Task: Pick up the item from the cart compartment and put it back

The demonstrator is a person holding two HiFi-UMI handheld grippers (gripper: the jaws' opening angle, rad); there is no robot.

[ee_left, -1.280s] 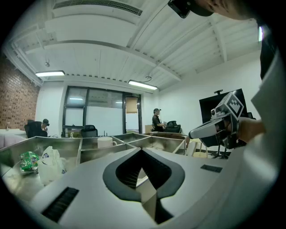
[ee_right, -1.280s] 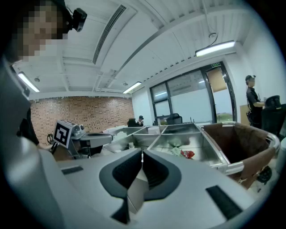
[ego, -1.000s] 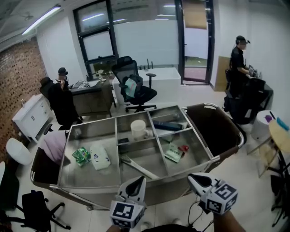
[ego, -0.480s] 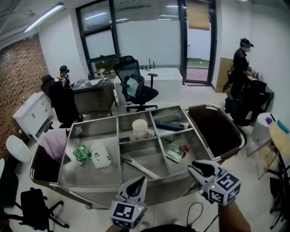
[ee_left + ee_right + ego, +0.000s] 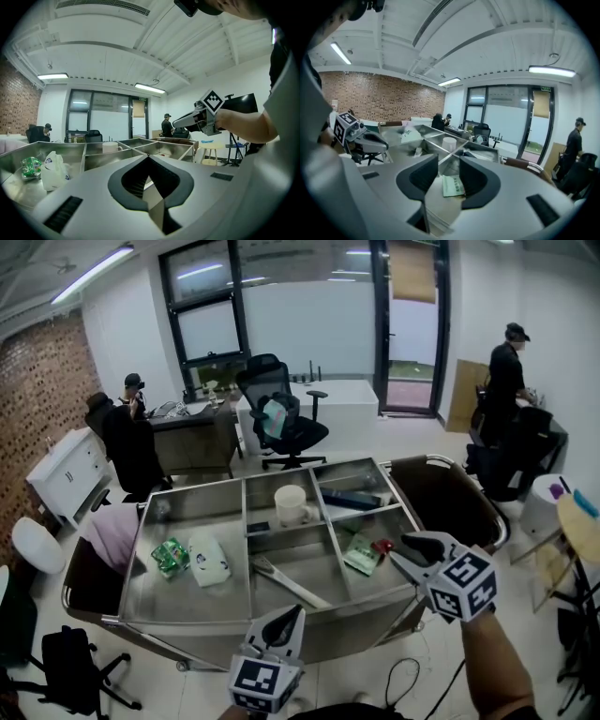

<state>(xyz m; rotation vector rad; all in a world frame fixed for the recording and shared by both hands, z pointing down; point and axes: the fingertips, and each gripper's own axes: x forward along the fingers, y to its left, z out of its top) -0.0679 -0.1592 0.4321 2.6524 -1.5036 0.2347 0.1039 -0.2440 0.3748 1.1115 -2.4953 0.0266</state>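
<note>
Right gripper [image 5: 405, 549] jaws have just been opening, nothing held between them. Left gripper [image 5: 293, 613] is closed, empty. The flat green packet [image 5: 359, 557] lies in the cart [image 5: 178, 601] compartment right of centre, head view. Looks light, floppy and slick, so I'd pinch an edge.

Ceiling strip lights [image 5: 89, 277] shine bright and even; edges bend fisheye-fashion.

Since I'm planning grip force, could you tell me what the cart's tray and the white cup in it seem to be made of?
The cart's tray looks like brushed stainless steel: grey, dull reflections. The white cup looks ceramic, opaque with a handle; it could be plastic.
</note>
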